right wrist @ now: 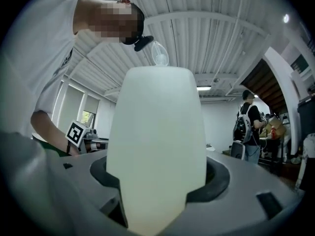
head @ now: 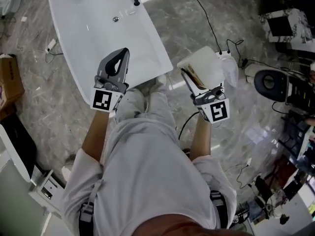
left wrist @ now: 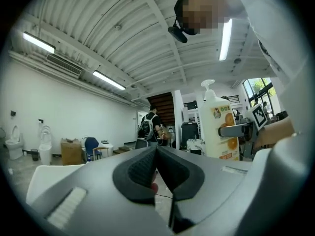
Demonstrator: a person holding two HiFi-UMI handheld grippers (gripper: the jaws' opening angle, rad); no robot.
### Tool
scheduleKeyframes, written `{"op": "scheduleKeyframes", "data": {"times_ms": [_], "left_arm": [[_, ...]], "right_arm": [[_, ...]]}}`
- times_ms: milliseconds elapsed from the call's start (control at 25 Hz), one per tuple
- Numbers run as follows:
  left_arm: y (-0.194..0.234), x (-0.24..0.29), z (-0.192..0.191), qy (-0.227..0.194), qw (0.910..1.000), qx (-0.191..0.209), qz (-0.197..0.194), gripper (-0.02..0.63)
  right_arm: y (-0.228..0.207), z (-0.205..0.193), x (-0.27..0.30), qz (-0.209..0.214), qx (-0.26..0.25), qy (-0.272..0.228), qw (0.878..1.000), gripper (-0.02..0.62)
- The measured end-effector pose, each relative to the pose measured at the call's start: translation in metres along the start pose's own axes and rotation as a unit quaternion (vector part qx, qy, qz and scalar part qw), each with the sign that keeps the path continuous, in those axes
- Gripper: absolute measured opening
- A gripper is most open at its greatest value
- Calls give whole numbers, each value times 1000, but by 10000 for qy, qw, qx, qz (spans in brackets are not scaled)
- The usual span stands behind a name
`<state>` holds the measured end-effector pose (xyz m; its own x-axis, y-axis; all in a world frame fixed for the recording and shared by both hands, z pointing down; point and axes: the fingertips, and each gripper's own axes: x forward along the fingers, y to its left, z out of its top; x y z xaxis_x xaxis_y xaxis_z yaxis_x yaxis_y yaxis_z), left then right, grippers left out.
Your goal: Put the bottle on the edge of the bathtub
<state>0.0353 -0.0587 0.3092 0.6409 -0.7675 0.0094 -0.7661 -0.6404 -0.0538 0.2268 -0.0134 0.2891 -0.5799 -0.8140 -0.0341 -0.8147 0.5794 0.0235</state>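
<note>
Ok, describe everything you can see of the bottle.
The bottle is white, slightly translucent plastic, with a pump head on top and a label showing oranges on one face. It stands upright, clamped round its body by the right gripper, in the air above the floor, just right of the bathtub in the head view. Nothing else seems to touch it.

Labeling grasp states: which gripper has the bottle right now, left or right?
The right gripper: its jaws are clamped on the white pump bottle. The left gripper has its jaws shut with nothing between them.
</note>
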Motion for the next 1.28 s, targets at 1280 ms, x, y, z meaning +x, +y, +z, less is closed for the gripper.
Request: {"op": "scheduleKeyframes", "data": {"times_ms": [1280], "left_arm": [[97,74,-384,498,9964,-484,484,-3]], "right_arm": [[-32,-434,201,-525,335,26,9981,350]]}}
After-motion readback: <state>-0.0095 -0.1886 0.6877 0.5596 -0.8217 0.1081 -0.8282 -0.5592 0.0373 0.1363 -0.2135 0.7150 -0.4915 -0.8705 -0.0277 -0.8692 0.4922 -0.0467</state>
